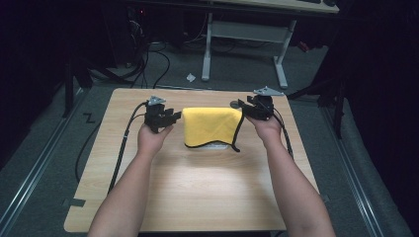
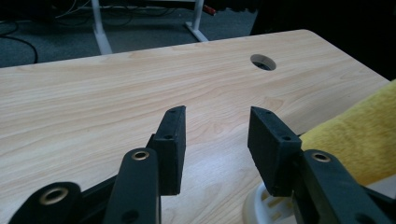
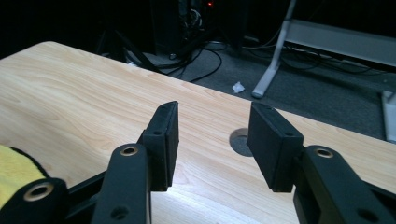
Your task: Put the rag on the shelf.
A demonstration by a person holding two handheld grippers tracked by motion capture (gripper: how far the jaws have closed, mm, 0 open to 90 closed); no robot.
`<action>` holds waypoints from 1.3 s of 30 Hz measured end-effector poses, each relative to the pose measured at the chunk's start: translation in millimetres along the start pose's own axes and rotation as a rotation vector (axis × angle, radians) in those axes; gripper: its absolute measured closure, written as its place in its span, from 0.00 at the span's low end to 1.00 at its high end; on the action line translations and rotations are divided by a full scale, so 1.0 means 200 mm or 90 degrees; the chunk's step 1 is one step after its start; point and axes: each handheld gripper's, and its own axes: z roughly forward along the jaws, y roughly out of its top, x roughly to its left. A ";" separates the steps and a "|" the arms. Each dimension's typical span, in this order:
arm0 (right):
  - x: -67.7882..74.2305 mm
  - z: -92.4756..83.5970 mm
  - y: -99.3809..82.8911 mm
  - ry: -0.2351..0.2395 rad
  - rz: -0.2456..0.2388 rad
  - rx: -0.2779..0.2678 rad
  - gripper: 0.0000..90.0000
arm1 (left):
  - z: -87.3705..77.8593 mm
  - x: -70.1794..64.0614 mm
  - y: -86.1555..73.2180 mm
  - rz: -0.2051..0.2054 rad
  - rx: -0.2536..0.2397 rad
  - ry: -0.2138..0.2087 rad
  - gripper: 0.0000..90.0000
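A yellow cloth (image 1: 211, 126) with a black hem lies draped over a white object (image 1: 215, 146) at the middle of the wooden table (image 1: 197, 192). My left gripper (image 1: 173, 116) rests just left of the cloth's far left corner, its jaws open with only bare table between them (image 2: 217, 126). In the left gripper view the cloth (image 2: 359, 135) and the white object (image 2: 261, 207) lie to the right of the jaws. My right gripper (image 1: 238, 105) sits at the cloth's far right corner, open and holding nothing (image 3: 215, 123). The cloth's edge (image 3: 14, 170) is at the lower left of the right gripper view.
A round cable hole (image 3: 240, 140) in the tabletop lies just beyond the right gripper's jaws. Behind the table stands a white desk frame (image 1: 244, 44), with cables (image 1: 158, 59) and a scrap of paper (image 1: 190, 77) on the grey floor. A cable (image 1: 123, 143) trails from the left gripper.
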 end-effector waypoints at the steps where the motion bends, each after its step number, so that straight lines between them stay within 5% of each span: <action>1: 0.00 0.00 0.00 -0.002 0.001 0.001 0.61 | -0.01 0.01 0.00 0.005 0.004 0.005 0.63; 14: -0.05 -0.10 -0.09 -0.025 -0.004 0.013 0.63 | -0.14 0.08 -0.08 0.008 -0.011 0.042 0.57; 24: -0.01 -0.25 -0.15 -0.052 -0.036 -0.011 0.58 | -0.32 0.08 -0.15 0.019 -0.025 0.058 0.52; 30: 0.08 -0.38 -0.19 -0.032 -0.067 -0.016 0.47 | -0.42 0.02 -0.24 0.021 -0.033 0.038 0.50; 39: 0.26 -0.55 -0.32 0.000 -0.093 -0.023 0.45 | -0.53 -0.15 -0.46 0.017 -0.023 -0.014 0.47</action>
